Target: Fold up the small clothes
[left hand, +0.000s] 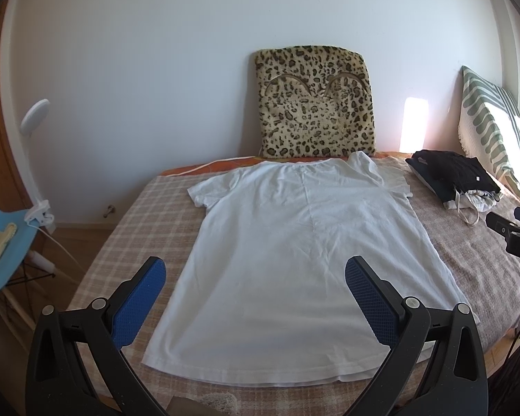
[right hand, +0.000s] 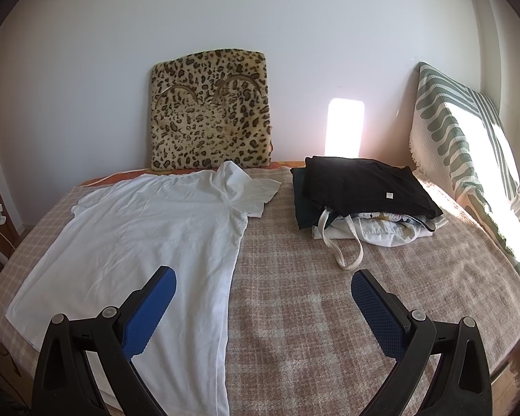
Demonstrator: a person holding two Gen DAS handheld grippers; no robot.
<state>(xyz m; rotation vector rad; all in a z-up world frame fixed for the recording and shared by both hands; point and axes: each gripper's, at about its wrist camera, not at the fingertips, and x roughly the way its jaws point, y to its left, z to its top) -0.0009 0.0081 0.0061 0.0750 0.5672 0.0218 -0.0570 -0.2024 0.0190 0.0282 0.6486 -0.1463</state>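
A white T-shirt lies spread flat on the checked bed cover, hem toward me, collar toward the wall; its right sleeve is crumpled upward. It also shows in the right wrist view. My left gripper is open and empty, held above the shirt's lower part. My right gripper is open and empty, above the shirt's right edge and the bare cover. Part of the right gripper shows at the right edge of the left wrist view.
A stack of folded clothes, black on top, lies at the back right, a cloth strap trailing out. A leopard cushion and a striped pillow lean on the walls. A blue chair stands left of the bed.
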